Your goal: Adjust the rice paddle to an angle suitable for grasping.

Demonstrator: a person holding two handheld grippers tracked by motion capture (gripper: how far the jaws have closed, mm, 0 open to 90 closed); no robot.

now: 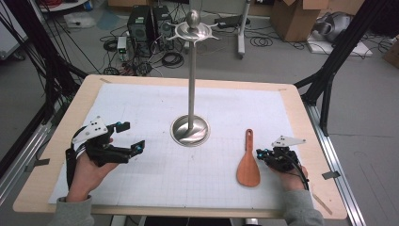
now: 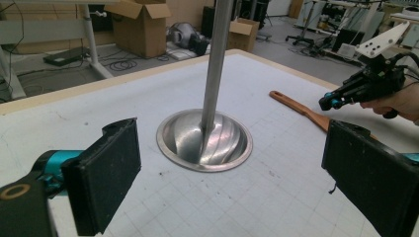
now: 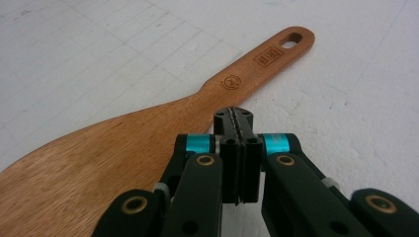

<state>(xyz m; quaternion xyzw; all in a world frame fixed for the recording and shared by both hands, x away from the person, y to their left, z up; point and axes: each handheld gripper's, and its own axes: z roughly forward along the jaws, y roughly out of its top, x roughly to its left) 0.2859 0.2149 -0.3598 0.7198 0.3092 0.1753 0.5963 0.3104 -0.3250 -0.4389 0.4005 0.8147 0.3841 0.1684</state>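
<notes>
Right hand-held gripper [image 1: 260,153] I've got pinched empty beside the flat brown wooden spatula [image 1: 248,165]; left hand-held gripper [image 1: 133,138] gapes wide, facing the steel stand [image 1: 190,129].

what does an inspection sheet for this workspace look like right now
surface: wooden table under a white grid mat, few dark specks
job's things: wooden spatula flat on mat, handle hole pointing away; steel stand upright at centre
clutter: nothing seen
grippers: left gripper open, holding nothing; right gripper shut, holding nothing, beside the spatula
cables: one trailing from each gripper; tangle on floor
surroundings: cardboard boxes, black frame legs
</notes>
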